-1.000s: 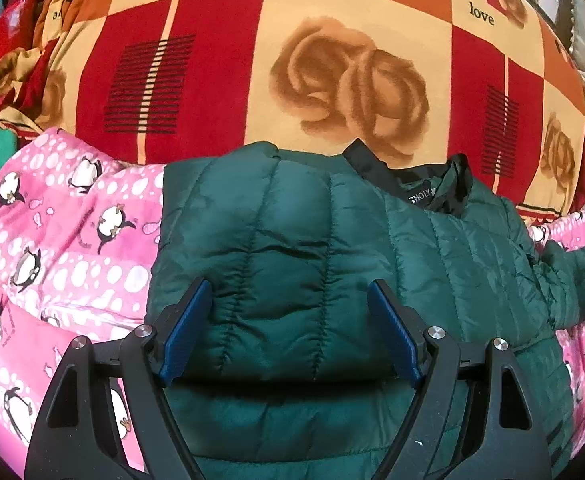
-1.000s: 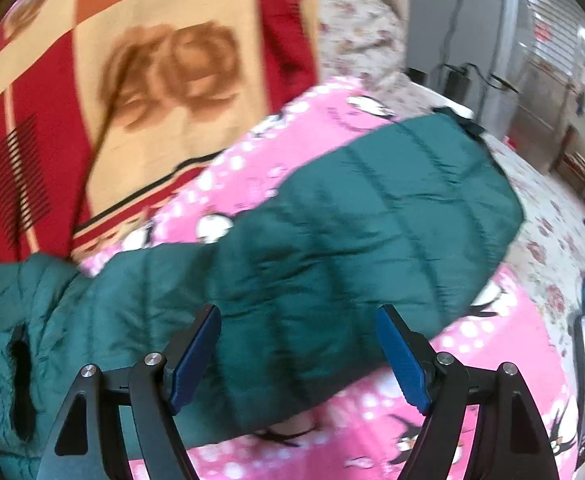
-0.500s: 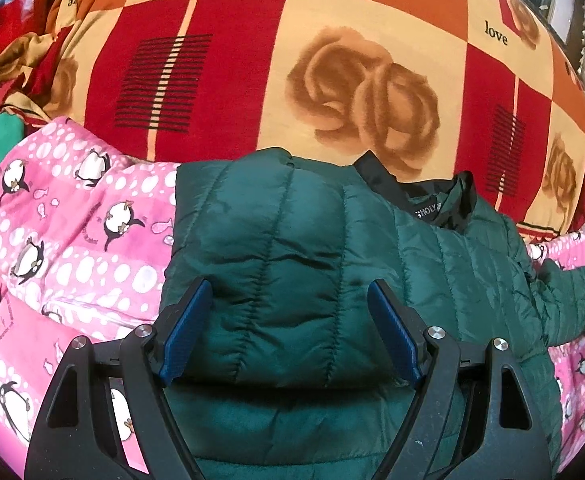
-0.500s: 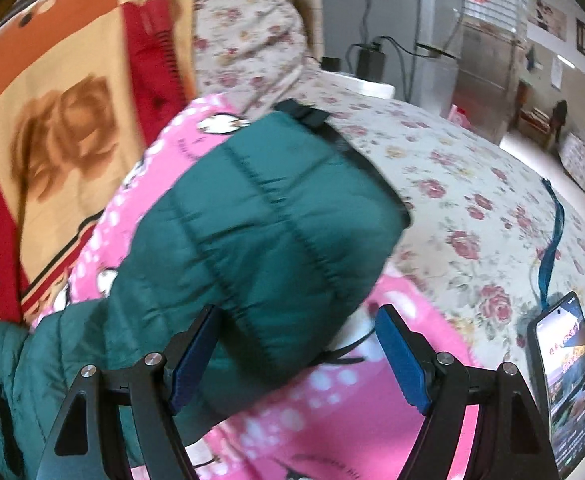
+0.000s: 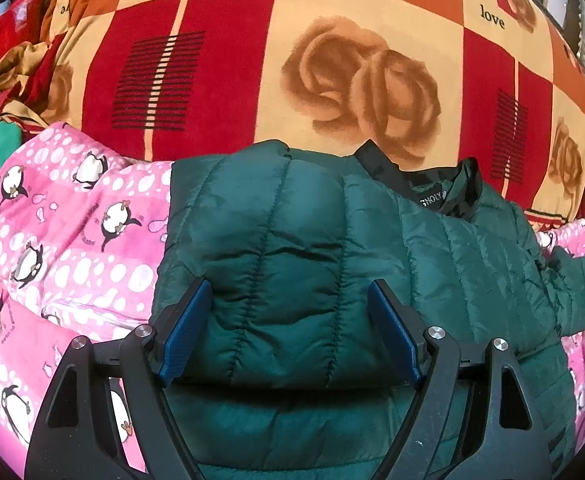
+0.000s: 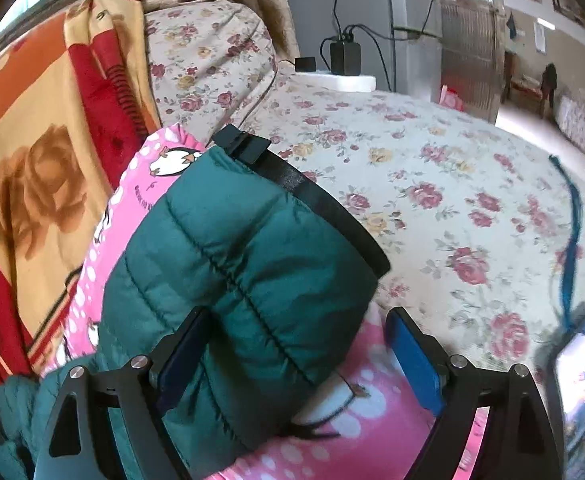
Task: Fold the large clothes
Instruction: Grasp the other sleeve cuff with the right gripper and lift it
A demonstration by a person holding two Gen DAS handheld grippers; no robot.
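A dark green quilted puffer jacket [image 5: 292,264] lies on a pink penguin blanket [image 5: 64,236]. Its left side is folded over the body, and its black collar [image 5: 440,196] points away from me. My left gripper [image 5: 290,332] is open and hovers over the folded part, holding nothing. In the right wrist view the jacket's right sleeve [image 6: 236,280] stretches out, ending in a black cuff [image 6: 304,192]. My right gripper [image 6: 296,356] is open, its jaws standing either side of the sleeve without closing on it.
A red and orange rose blanket [image 5: 332,60] is piled behind the jacket. A floral bedsheet [image 6: 432,168] spreads to the right, with a phone [image 6: 584,376] and a blue cord [image 6: 572,240] lying on it. Chargers and cables [image 6: 344,56] sit at the back.
My right gripper has travelled along the sleeve toward its cuff, swinging right so the floral sheet and phone came into view. My left gripper has pulled back slightly and stays open.
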